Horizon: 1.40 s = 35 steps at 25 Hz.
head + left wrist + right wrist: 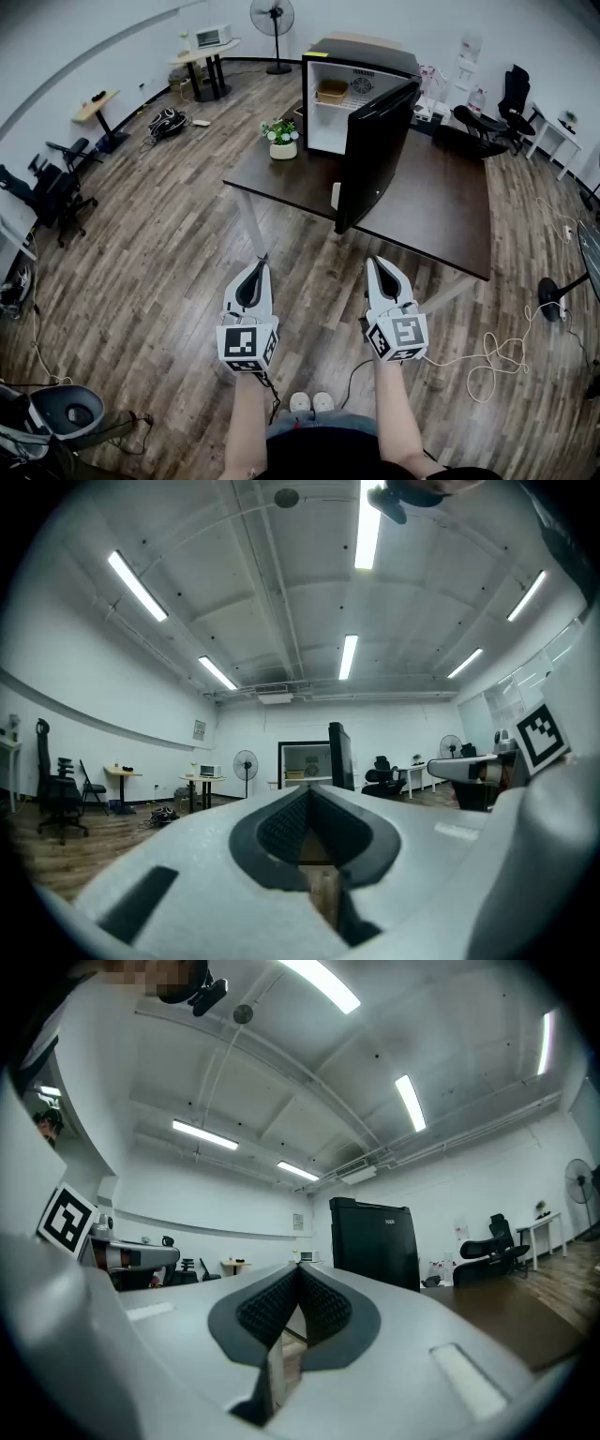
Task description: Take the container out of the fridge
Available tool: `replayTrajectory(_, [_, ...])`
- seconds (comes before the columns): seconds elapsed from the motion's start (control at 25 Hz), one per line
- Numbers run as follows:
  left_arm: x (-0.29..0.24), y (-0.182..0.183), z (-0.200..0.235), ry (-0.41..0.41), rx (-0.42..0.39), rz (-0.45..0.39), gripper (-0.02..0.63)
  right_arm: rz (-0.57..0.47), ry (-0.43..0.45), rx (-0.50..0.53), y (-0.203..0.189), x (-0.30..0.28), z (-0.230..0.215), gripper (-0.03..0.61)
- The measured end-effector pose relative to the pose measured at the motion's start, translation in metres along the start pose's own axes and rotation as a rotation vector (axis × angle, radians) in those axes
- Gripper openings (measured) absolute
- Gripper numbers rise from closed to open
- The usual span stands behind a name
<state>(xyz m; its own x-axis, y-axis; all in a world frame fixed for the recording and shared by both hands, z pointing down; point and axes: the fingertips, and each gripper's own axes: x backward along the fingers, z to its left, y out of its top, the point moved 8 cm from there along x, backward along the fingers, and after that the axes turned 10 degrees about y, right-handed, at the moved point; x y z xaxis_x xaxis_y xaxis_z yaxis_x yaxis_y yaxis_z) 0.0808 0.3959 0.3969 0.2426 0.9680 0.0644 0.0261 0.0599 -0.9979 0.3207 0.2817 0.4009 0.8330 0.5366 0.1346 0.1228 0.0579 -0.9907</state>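
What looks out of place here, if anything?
Only the fridge: it stands on the table with its door swung wide open, and a tan container shows on a shelf inside. Nothing looks spilled, tipped or broken. A loose white cable lies tangled on the floor.

The head view looks steeply down from above, the left tongs (260, 264) and right tongs (374, 262) close below it and the fridge (361, 105) on the table (441, 202) well ahead of them. Each gripper view looks roughly level along its own tongs, sharing that distant fridge beyond the tips.
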Motion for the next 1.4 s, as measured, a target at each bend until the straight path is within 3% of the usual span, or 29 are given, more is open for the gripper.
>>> replayTrajectory(0.68, [-0.001, -0.002, 0.005, -0.008, 0.002, 0.007, 0.006, -0.016, -0.012, -0.027, -0.001, -0.005, 0.004, 0.008])
replayTrajectory(1.0, [-0.002, -0.008, 0.015, -0.005, 0.011, 0.021, 0.006, 0.022, 0.020, 0.081, 0.001, -0.018, 0.021, 0.017])
replayTrajectory(1.08, [-0.003, -0.010, 0.019, -0.009, 0.012, 0.024, 0.006, 0.044, 0.023, 0.108, 0.000, -0.024, 0.025, 0.124])
replayTrajectory(1.4, [-0.012, -0.016, 0.035, -0.017, 0.029, 0.032, 0.006, 0.099, 0.052, 0.199, -0.003, -0.051, 0.043, 0.305])
